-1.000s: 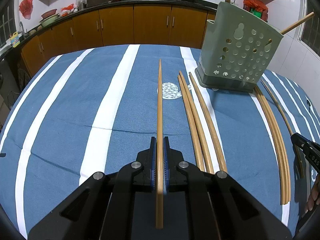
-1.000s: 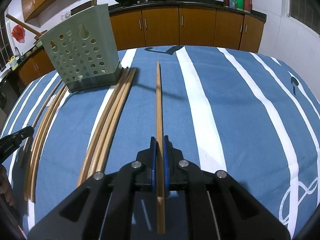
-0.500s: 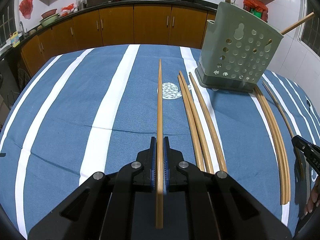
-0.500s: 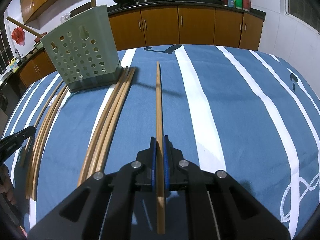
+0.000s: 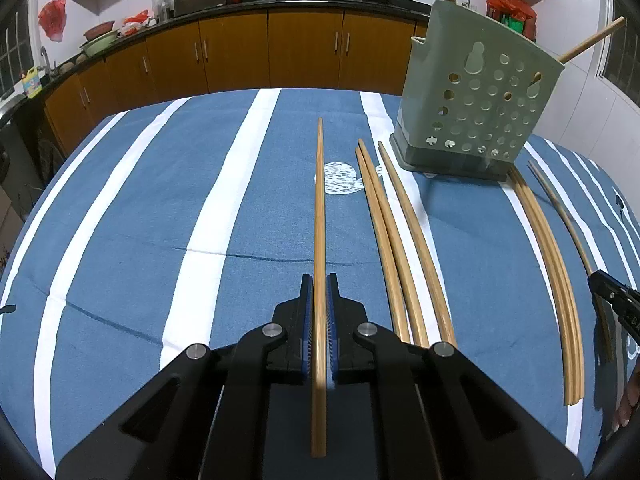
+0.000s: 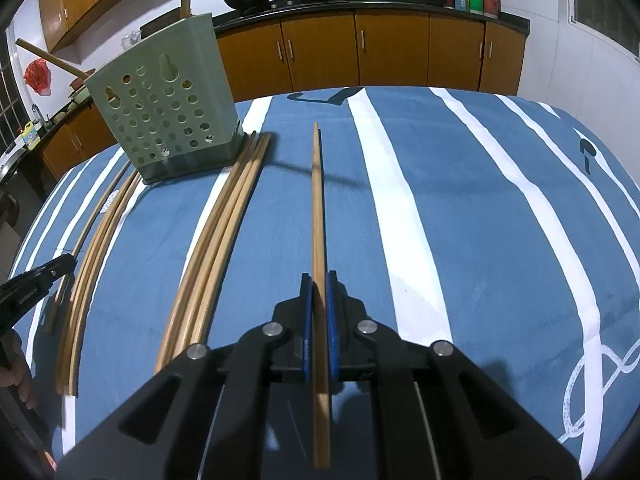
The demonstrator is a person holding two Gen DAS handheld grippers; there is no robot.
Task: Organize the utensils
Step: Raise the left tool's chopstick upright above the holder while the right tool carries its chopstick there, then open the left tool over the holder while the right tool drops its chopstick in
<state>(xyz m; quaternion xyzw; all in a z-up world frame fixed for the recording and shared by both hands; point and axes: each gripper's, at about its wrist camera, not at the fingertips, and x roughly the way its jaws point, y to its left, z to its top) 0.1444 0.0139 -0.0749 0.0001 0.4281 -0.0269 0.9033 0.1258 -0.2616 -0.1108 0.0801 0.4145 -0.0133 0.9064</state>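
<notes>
My left gripper [image 5: 319,280] is shut on a long wooden chopstick [image 5: 319,208] that points forward over the blue striped cloth. My right gripper [image 6: 318,278] is likewise shut on another wooden chopstick [image 6: 317,208]. A pale green perforated utensil holder [image 5: 472,108] [image 6: 164,104] stands upright on the table, with two chopsticks leaning out of its top. Three loose chopsticks [image 5: 400,232] lie on the cloth between the left gripper and the holder. A second bundle of chopsticks [image 6: 224,232] lies to the left of the right gripper, its far tips at the holder's base.
The table carries a blue cloth with white stripes [image 5: 200,220]. Each gripper's black tip shows at the edge of the other's view, as the right gripper [image 5: 612,292] and the left gripper [image 6: 36,284]. Orange kitchen cabinets [image 6: 380,48] and a counter with woks stand behind.
</notes>
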